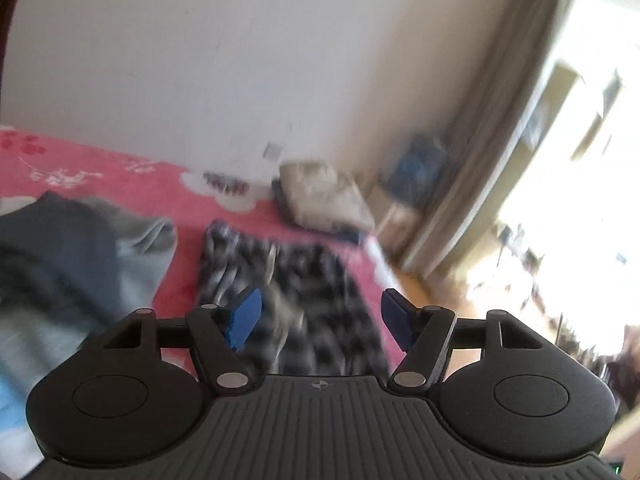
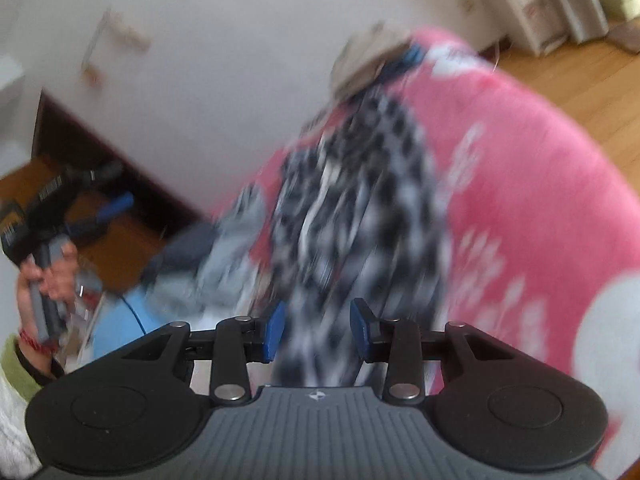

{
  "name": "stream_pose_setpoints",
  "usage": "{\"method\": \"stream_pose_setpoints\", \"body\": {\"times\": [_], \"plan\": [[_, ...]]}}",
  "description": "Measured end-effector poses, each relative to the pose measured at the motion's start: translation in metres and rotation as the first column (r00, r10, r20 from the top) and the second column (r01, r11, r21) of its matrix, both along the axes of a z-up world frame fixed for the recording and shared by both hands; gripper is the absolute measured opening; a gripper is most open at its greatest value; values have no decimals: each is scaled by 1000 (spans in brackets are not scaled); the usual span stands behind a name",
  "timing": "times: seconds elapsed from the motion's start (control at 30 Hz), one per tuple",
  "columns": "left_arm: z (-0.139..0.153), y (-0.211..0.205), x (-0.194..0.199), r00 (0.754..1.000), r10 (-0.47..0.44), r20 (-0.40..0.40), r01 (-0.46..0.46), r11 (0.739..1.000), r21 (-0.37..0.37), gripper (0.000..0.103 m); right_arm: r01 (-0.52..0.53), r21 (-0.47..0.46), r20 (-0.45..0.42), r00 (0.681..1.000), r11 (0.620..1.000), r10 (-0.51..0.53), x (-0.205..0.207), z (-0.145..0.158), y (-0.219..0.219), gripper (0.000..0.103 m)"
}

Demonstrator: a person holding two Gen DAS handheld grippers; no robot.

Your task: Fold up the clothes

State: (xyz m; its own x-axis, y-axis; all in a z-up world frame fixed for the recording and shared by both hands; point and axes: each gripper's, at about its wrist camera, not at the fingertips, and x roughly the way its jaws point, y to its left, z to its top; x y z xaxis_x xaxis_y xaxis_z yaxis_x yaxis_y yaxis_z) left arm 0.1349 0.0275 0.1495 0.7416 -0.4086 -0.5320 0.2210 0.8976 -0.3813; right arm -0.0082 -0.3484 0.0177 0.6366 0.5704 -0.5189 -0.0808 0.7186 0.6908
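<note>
Up close, our left gripper [image 1: 318, 322] holds its fingers wide apart with nothing clamped; our right gripper [image 2: 317, 330] shows fingers partly spread around the checkered garment [image 2: 360, 216], though blur hides whether they pinch it. Beyond, that garment lies mid-frame on the pink bed [image 2: 520, 200], grey clothes [image 1: 80, 248] at left, a folded stack [image 1: 324, 196] farthest.

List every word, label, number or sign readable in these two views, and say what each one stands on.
No readable text in either view.
Left gripper: a small round emblem on its ribbed body, a symbol, no letters.
Right gripper: the same kind of emblem, no letters.
Pink bedspread: white flower pattern only, no writing.
Checked garment: blurred, no label visible.
White box on the floor: reddish marks, too blurred to read.
</note>
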Motion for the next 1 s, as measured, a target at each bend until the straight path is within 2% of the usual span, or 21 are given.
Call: {"method": "stream_pose_setpoints", "body": {"times": [0.1,0.17,0.23,0.3,0.4,0.47,0.57,0.67,0.77,0.83,0.87,0.9,0.93,0.97,1.0], "plan": [[-25,-11,-48,990,-97,-99,104,993,64,68,-74,-35,-82,994,997,71,-27,-9,32,42],[-53,-20,-79,969,-172,-180,189,979,82,68,-102,-80,-134,987,992,90,-41,-19,51,50],[-82,-31,-108,948,-219,-230,248,963,105,68,-126,-149,-165,981,981,101,-54,-29,71,52],[-110,-44,-137,928,-275,-252,318,936,149,68,-141,-207,-181,978,968,104,-67,-35,87,53],[-142,-63,-175,899,-353,-257,409,888,210,68,-115,-220,-139,987,969,85,-75,-36,93,53],[-154,-75,-195,873,-414,-256,467,861,202,68,-84,-231,-110,992,969,60,-75,-35,95,53],[-168,-88,-216,832,-488,-263,543,814,208,68,-63,-232,-114,993,971,38,-69,-35,95,53],[-186,-101,-235,814,-493,-308,572,773,275,68,-56,-229,-137,990,972,25,-69,-35,96,53],[-210,-110,-240,818,-451,-358,561,761,324,68,-58,-216,-174,985,975,20,-75,-39,97,53],[-219,-110,-241,829,-433,-354,545,769,334,67,-73,-198,-214,976,977,29,-79,-48,103,53],[-221,-109,-241,836,-427,-345,534,776,334,58,-84,-190,-235,971,978,38,-80,-54,106,53],[-223,-107,-240,842,-419,-339,524,786,329,41,-108,-176,-253,966,978,61,-80,-59,110,53],[-222,-104,-237,848,-410,-337,512,798,318,33,-132,-162,-271,959,978,84,-80,-65,115,49],[-221,-99,-233,849,-404,-340,504,812,293,19,-149,-169,-259,961,974,102,-81,-64,118,36],[-217,-92,-228,844,-403,-353,500,831,246,12,-165,-175,-247,962,971,119,-81,-63,121,24]]}}
